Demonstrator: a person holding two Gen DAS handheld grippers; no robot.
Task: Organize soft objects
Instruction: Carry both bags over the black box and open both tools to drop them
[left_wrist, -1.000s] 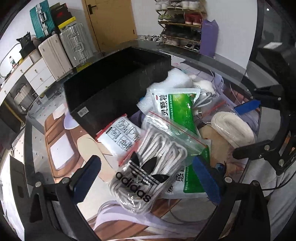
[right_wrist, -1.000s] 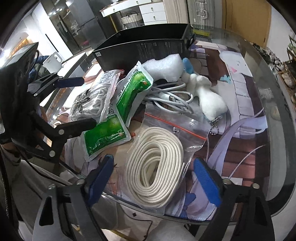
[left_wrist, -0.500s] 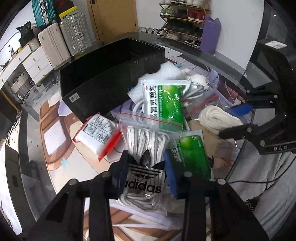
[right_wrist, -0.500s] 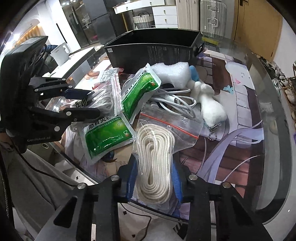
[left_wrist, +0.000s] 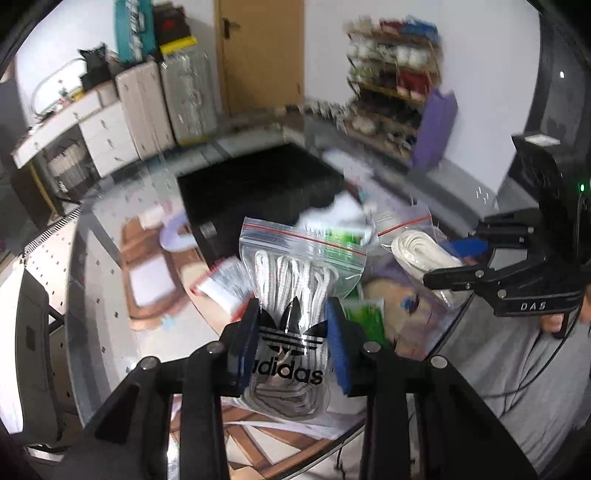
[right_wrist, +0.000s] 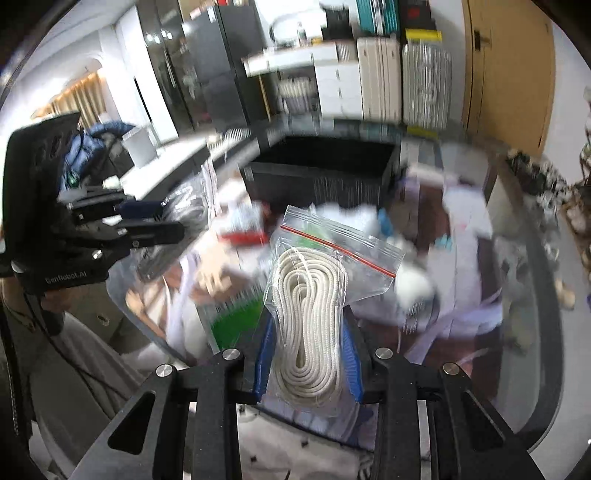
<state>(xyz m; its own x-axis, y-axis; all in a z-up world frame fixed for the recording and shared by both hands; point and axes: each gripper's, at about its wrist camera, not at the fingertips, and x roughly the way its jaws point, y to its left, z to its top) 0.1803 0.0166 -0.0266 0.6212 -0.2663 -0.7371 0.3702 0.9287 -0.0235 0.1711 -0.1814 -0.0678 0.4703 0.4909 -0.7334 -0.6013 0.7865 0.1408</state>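
Nearest, the left gripper (left_wrist: 291, 343) clenched a clear zip bag of white laces printed "adidas" (left_wrist: 295, 291), raised above the glass table (left_wrist: 96, 295). The right gripper (right_wrist: 308, 360) clenched a clear zip bag of coiled cream rope (right_wrist: 314, 306). Farther back stood an open black rectangular box (right_wrist: 321, 173), its contents hidden.

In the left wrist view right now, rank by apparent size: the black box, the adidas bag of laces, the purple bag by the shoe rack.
1. black box
2. adidas bag of laces, nearly as large, but it is held close to the lens by the left gripper, so unsure against the box
3. purple bag, clearly smallest and farthest
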